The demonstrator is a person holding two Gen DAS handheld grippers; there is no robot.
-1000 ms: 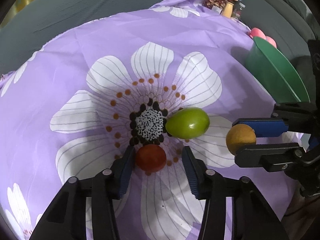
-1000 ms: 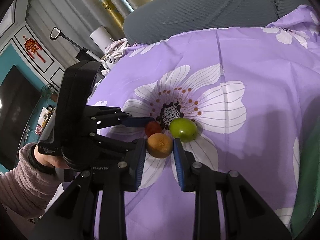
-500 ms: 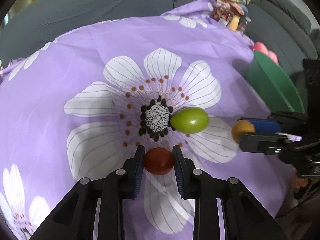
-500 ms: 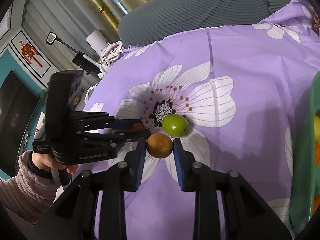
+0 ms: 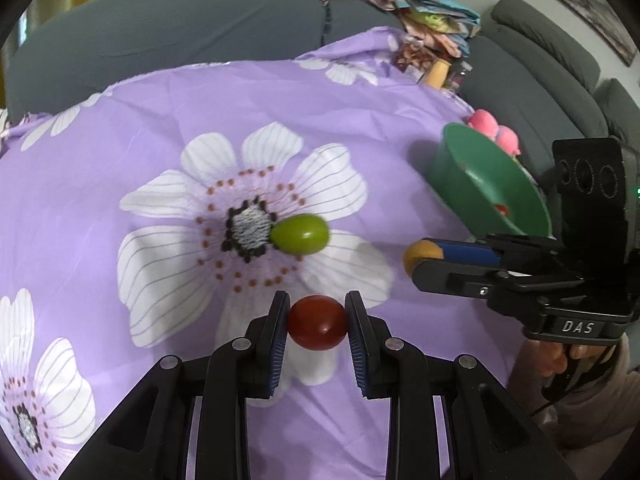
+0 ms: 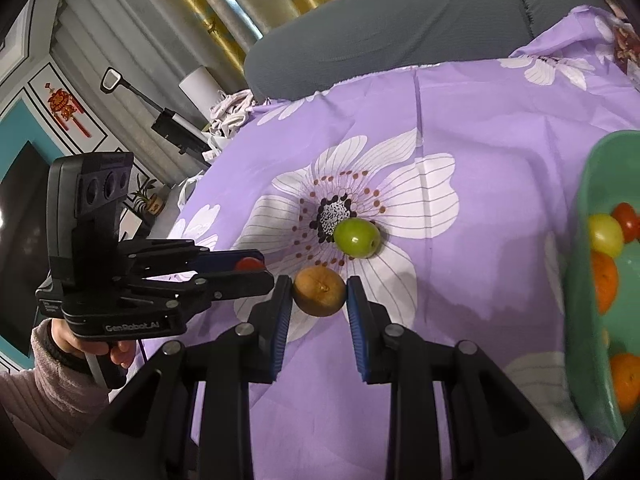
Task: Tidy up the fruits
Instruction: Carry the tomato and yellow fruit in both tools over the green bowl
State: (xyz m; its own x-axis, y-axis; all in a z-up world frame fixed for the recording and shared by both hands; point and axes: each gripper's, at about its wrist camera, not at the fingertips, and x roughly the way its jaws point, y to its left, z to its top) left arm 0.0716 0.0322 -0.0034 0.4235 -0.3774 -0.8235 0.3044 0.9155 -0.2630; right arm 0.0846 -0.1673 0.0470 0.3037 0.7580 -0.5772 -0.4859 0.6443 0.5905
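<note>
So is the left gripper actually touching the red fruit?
Touching. In the left wrist view, the left gripper has both blue pads pressed against the sides of the red fruit, with no gap visible on either side.

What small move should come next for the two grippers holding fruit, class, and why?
Probably carry both to the green plastic bowl. The left gripper is shut on the round red fruit, the right gripper on the round brown fruit, and only the oval green fruit lies loose on the purple flowered cloth.
</note>
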